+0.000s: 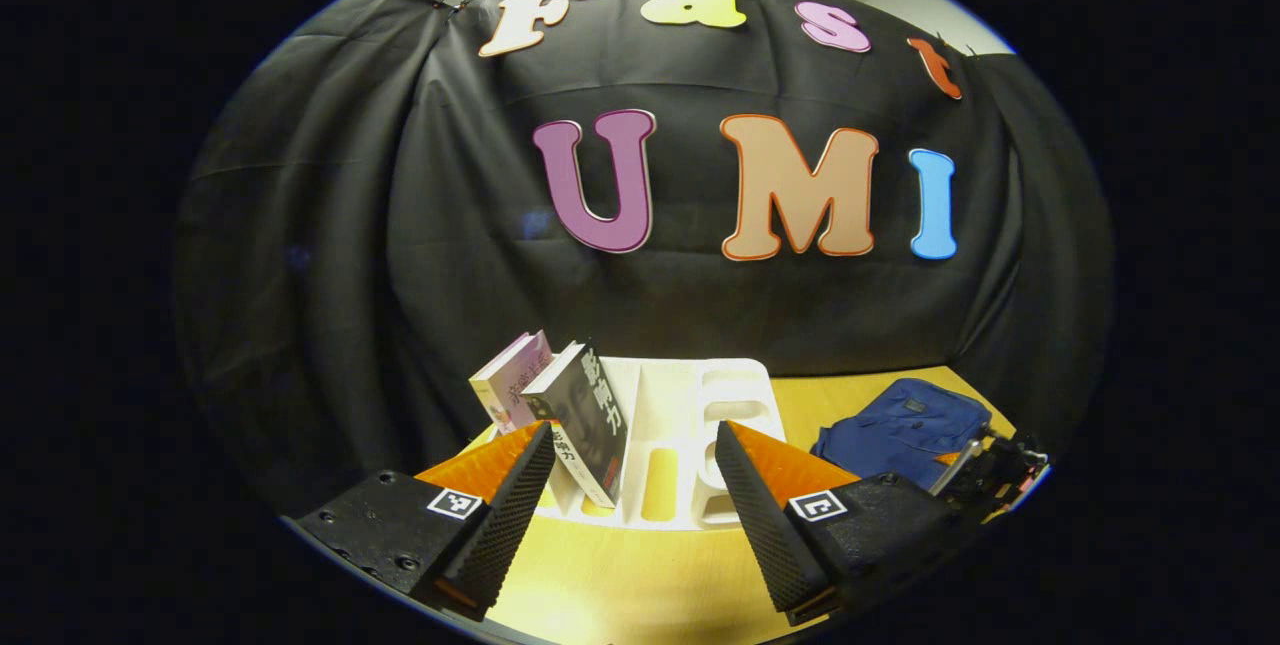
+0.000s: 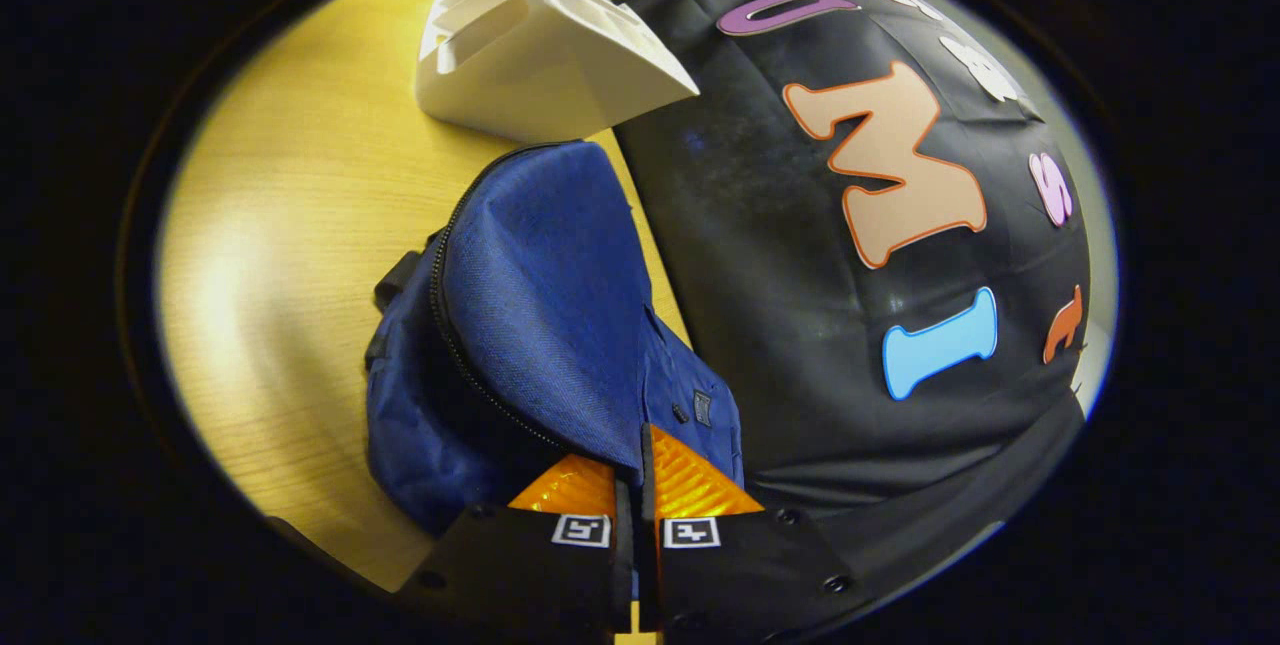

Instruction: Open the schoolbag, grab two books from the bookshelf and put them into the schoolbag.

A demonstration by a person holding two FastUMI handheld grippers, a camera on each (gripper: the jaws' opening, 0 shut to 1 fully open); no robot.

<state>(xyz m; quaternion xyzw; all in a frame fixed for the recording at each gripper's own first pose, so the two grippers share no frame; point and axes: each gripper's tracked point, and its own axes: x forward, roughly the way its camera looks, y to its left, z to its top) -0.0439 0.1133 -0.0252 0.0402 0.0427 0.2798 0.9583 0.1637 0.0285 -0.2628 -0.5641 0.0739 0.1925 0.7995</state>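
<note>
Both views are dim overall, lit from above. The wooden table [image 2: 270, 255] carries a soft, pale glare patch to the left of the right gripper's fingers [image 2: 690, 485], and a brighter yellow sheen lies between the left gripper's fingers [image 1: 520, 495]. The white bookshelf [image 1: 690, 425] beyond them is the brightest surface. Fisheye distortion bends the table edge and stretches shapes toward the rim, where the light falls off. Focus stays fairly sharp; the nearest finger bases look slightly soft.
</note>
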